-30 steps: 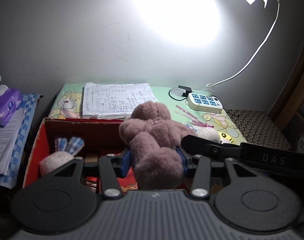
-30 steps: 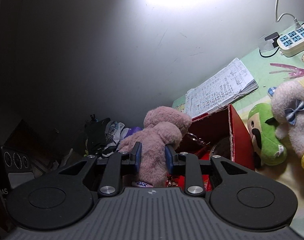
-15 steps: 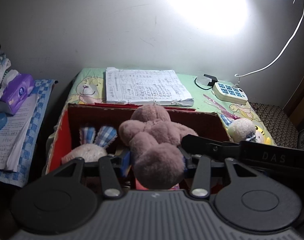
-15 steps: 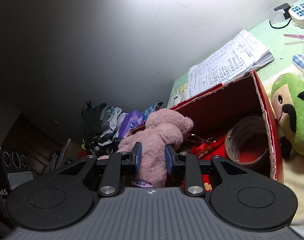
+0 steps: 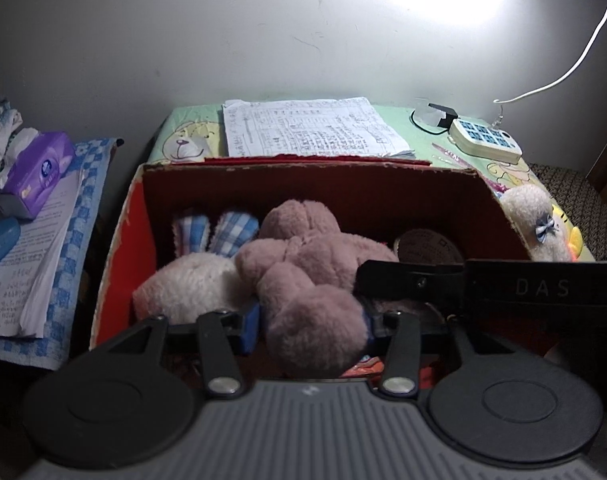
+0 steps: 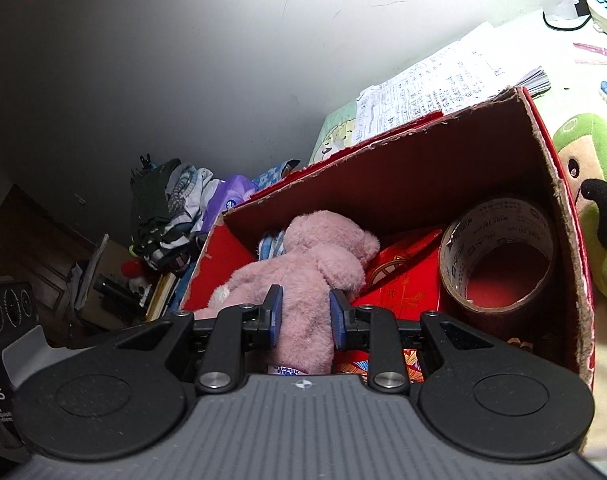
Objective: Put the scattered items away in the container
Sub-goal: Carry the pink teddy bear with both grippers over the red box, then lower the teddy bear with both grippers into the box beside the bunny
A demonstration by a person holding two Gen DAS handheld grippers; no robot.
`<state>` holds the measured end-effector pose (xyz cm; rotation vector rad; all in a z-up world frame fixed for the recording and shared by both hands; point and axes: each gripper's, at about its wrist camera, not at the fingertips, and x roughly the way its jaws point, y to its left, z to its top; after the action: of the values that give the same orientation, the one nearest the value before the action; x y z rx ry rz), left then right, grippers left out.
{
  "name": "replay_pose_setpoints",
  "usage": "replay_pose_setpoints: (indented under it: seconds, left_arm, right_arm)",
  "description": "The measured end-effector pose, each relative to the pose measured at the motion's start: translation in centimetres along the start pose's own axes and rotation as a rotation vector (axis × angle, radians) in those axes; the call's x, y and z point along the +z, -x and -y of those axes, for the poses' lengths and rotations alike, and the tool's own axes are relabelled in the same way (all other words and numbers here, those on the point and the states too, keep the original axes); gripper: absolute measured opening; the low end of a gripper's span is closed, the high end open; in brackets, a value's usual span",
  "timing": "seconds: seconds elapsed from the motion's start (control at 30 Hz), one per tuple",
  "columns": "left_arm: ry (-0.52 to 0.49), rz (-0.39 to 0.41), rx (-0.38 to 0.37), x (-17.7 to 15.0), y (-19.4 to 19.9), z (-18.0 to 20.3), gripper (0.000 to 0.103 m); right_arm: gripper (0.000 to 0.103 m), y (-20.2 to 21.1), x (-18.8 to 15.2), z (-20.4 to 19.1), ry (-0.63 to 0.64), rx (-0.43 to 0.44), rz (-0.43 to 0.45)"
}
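Note:
A pink teddy bear (image 5: 303, 264) lies low inside the red cardboard box (image 5: 119, 240), held at both ends. My left gripper (image 5: 311, 328) is shut on one of its legs, blue pads pressing each side. My right gripper (image 6: 305, 316) is shut on the bear's (image 6: 303, 276) body from the other side. Its black housing (image 5: 503, 288) crosses the left wrist view. In the box (image 6: 563, 200) there are also a white bunny plush with blue checked ears (image 5: 191, 284), a brown tape roll (image 6: 499, 256) and red packets (image 6: 403, 280).
A stack of written papers (image 5: 311, 128) lies behind the box, with a power strip (image 5: 485, 142) at the back right. A cream plush with a bow (image 5: 535, 224) and a green plush (image 6: 595, 184) lie right of the box. A tissue pack (image 5: 35, 172) sits on papers at the left.
Both grippers have carried the pink bear down from above the rim into the red box. It now rests beside the bunny and the tape roll.

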<state>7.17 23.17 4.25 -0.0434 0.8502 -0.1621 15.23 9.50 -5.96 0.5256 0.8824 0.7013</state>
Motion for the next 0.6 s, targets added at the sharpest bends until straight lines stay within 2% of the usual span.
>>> replay_pose_setpoints:
  seconds: [0.17,0.6]
  left_arm:
    - [0.004,-0.034,0.006,-0.3,-0.5,-0.9,0.047]
    - [-0.016,-0.06,0.018,-0.8,0.0,-1.3,0.051]
  right_arm:
    - [0.028,-1.1,0.1,-0.2,0.005,-0.031,-0.049]
    - [0.029,-2.7,-0.2,-0.5,0.021,-0.112,-0.138]
